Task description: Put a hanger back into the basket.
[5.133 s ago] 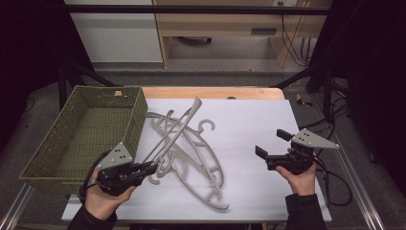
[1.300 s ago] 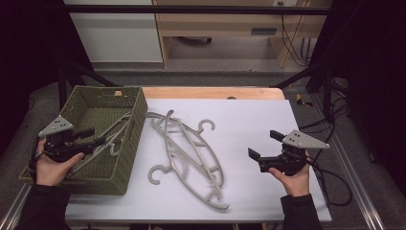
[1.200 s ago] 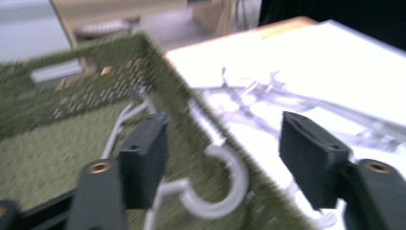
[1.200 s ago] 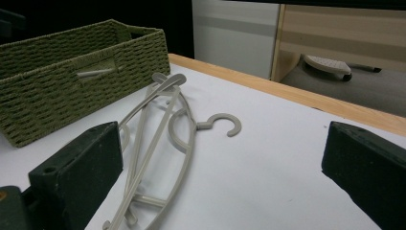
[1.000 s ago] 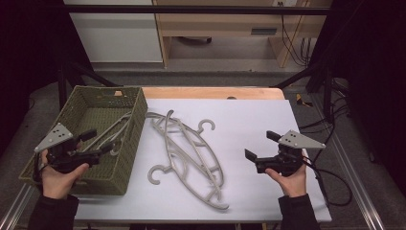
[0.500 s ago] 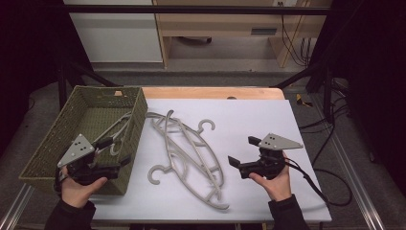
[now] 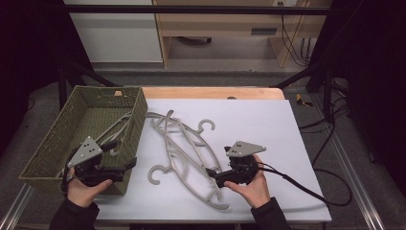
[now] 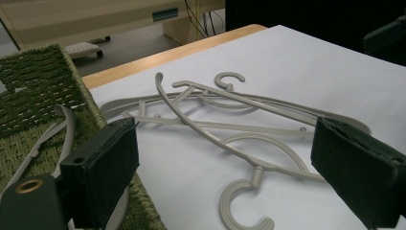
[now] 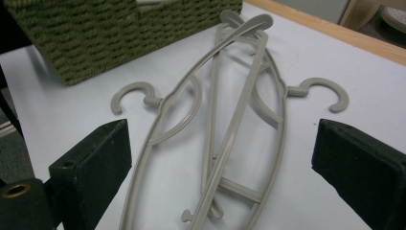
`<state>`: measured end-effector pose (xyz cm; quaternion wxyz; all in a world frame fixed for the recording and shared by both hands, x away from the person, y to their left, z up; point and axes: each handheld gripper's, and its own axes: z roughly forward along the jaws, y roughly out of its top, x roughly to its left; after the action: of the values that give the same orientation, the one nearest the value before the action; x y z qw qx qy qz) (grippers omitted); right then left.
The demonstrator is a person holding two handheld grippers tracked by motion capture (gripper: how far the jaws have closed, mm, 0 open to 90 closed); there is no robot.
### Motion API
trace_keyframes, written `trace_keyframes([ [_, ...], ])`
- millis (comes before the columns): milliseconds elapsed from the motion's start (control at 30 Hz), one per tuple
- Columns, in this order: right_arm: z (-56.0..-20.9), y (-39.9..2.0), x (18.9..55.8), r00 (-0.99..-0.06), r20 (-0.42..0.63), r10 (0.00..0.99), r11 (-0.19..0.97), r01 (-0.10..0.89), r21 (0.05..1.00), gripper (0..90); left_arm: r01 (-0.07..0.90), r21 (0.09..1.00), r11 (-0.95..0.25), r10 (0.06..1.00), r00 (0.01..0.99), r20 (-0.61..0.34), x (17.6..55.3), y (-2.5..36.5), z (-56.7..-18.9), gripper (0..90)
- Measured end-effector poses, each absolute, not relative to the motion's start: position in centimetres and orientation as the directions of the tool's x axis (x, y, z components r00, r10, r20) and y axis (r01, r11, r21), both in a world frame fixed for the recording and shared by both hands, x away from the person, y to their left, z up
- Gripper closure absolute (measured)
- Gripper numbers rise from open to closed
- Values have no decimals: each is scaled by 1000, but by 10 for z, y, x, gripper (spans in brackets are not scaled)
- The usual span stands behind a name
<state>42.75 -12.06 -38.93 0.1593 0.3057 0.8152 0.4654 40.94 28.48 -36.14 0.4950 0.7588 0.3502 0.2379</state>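
Reaching toward a heap of grey plastic hangers (image 7: 184, 146) on the white surface (image 7: 268, 124), the right claw (image 7: 213, 176) arrives with its jaws spread wide and nothing between them, though they have just been narrowing a little. The hangers lie tangled together beside the green woven basket (image 7: 52, 148) at the surface's left edge, their long frames running up between the jaws in the right gripper view. One hanger (image 7: 117, 128) already rests inside the basket, propped against its near wall. The left claw (image 7: 125, 165) hangs released at the basket's near corner, its jaws having just spread apart, empty. Clearing the hangers into the basket appears to be the job, and the step in hand looks like the approach for the next pickup. Closing on a single frame, probably the nearest arm (image 9: 158, 158), and lifting it free without dragging its neighbours along, seems the care required.
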Motion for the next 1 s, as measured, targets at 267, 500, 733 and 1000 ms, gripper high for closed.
trace_keyframes([
  [267, -399, -95, 423, -797, 36, 602, 442, 371, 817, 147, 299, 914, -272, 772, 635, 22, 412, 286, -361, 85],
  [500, -415, -68, 421, -812, -5, 584, 533, 379, 756, 238, 301, 914, -273, 776, 631, 24, 412, 288, -361, 89],
  [733, -434, -44, 423, -832, -10, 555, 620, 406, 672, 373, 303, 909, -286, 772, 635, 31, 413, 286, -362, 93],
  [1000, -453, -31, 429, -843, 32, 537, 653, 440, 617, 532, 298, 910, -289, 770, 637, 36, 413, 287, -362, 100],
])
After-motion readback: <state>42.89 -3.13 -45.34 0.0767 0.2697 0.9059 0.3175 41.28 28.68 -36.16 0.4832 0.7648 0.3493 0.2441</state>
